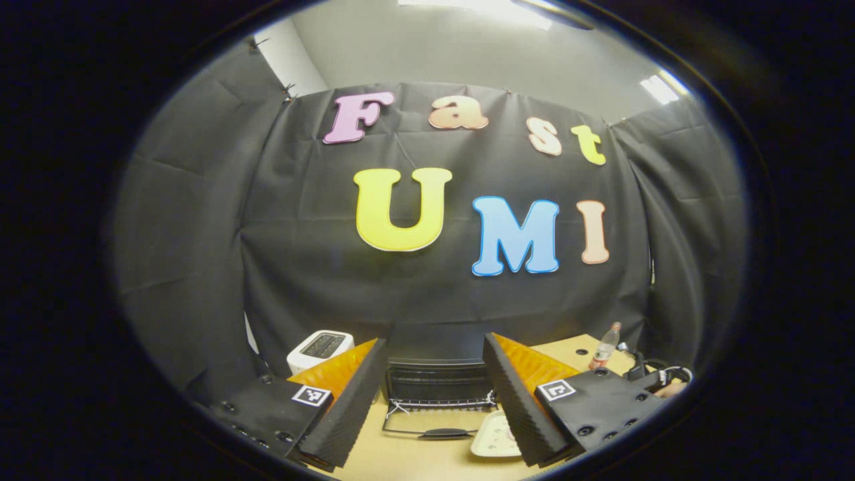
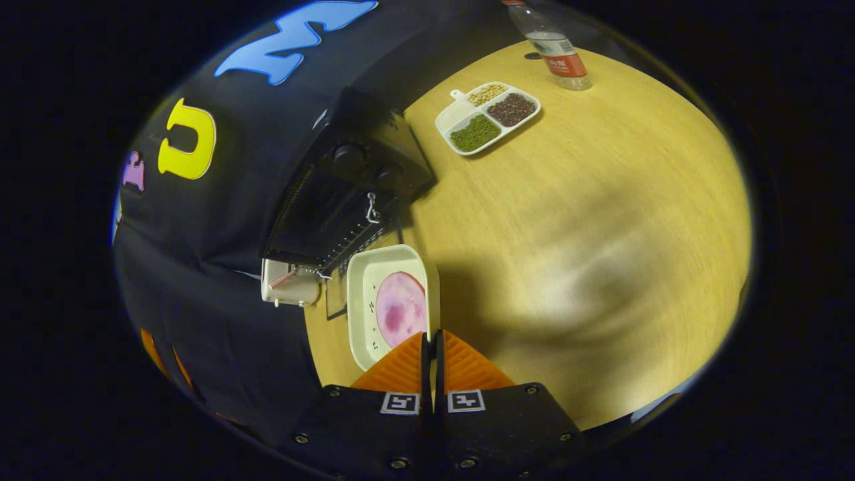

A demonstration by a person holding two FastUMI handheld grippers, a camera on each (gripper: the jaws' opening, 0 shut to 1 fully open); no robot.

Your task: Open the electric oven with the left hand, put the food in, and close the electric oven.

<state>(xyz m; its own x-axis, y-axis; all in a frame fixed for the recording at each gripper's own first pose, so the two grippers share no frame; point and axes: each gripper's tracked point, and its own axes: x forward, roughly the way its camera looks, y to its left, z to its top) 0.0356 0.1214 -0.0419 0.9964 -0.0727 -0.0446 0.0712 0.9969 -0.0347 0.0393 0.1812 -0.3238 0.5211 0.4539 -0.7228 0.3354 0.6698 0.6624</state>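
The black electric oven (image 1: 437, 382) stands straight ahead at the back of the table, its door (image 1: 434, 419) folded down flat toward me with the handle nearest. My left gripper (image 1: 435, 342) hovers open in front of it with nothing between its fingers. A white plate (image 2: 391, 267) carrying a round pink slice of food (image 2: 399, 308) lies beside the lowered door, in front of the oven (image 2: 340, 190). My right gripper (image 2: 433, 335) is shut on the plate's near rim. The left gripper view catches the plate (image 1: 495, 437) behind its right finger.
A white toaster (image 1: 319, 349) sits left of the oven. On the wooden table (image 2: 588, 220) lie a divided dish of beans (image 2: 487, 117) and a plastic bottle (image 2: 551, 43) farther off. Black cloth walls the booth behind the oven.
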